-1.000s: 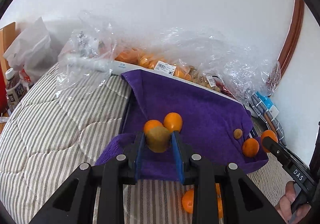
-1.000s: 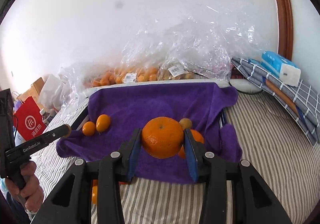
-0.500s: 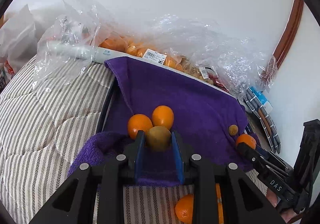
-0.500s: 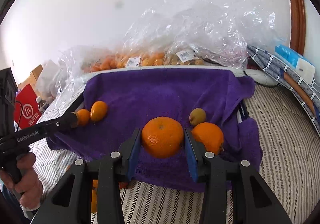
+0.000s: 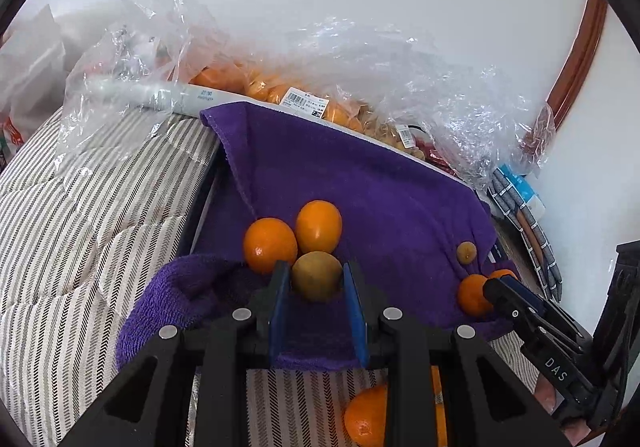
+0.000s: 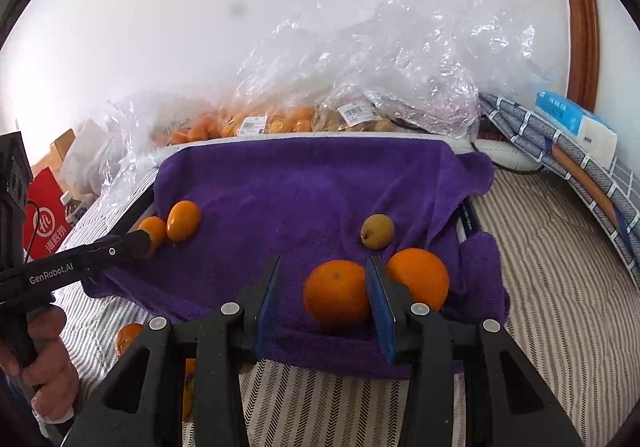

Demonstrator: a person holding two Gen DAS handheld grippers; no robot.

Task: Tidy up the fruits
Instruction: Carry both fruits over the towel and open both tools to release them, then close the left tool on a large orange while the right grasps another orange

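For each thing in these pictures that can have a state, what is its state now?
left gripper: jaws shut on the brown fruit, held just above the towel.
right gripper: jaws open, not pressing anything.
orange: lying on the towel between the right jaws, with a gap on one side.
purple towel: spread out, rumpled at the near edge.
plastic bags: crumpled, with fruit inside.

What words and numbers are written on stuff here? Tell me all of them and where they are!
"GenRobot.AI": on the left gripper's arm.
"DAS": on the right gripper's arm.
Red bag: white logo and characters, too blurred to read.
White tube: small grey print, too blurred.
Price stickers on the plastic fruit bags: barcodes and numbers, too small.
Blue tissue pack: print too small.
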